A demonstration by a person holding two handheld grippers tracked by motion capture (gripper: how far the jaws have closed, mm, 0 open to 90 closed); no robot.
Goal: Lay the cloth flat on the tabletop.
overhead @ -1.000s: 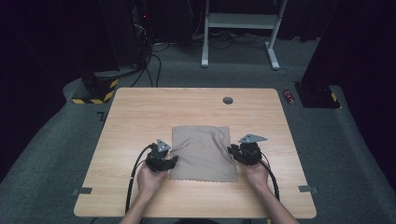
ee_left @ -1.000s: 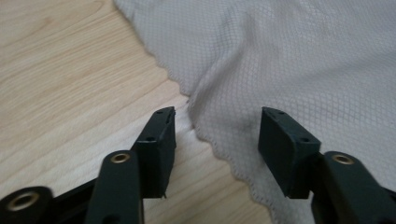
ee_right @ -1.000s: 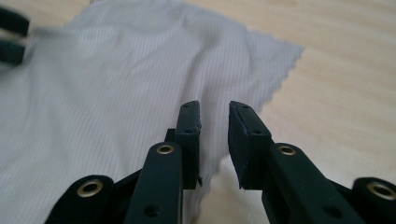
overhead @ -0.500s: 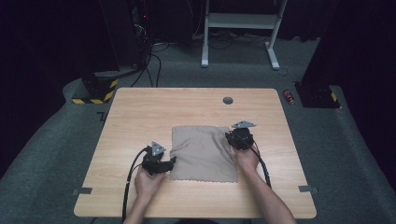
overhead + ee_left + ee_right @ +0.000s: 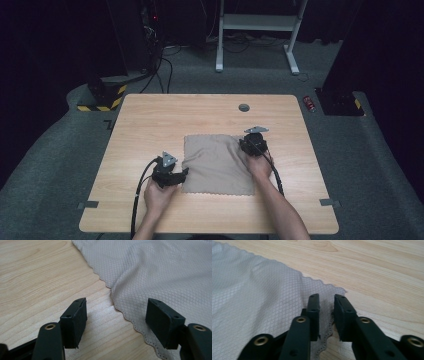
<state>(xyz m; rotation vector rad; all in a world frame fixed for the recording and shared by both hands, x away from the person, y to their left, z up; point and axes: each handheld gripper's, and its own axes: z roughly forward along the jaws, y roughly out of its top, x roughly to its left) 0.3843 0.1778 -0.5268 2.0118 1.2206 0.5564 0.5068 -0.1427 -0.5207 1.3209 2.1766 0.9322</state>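
Note:
A beige cloth (image 5: 215, 162) with a scalloped hem lies flat on the wooden table (image 5: 150, 125). My left gripper (image 5: 183, 173) rests at the cloth's near left side. In the left gripper view its jaws (image 5: 116, 315) stand wide and have just been opening, and the cloth (image 5: 162, 272) hem runs between them untouched. My right gripper (image 5: 246, 141) sits at the cloth's far right corner. In the right gripper view its jaws (image 5: 327, 302) are narrow and have just been closing, with the cloth (image 5: 249, 302) corner in the small gap between the pads.
A round grey grommet (image 5: 244, 107) sits in the table near its far edge. Bare wood surrounds the cloth on all sides. Beyond the table stand a white desk frame (image 5: 255, 30), cables and a small red object (image 5: 310, 103) on the floor.
My right gripper has moved away from me along the cloth's right side to its far right corner. The left gripper has stayed in place at the near left side.

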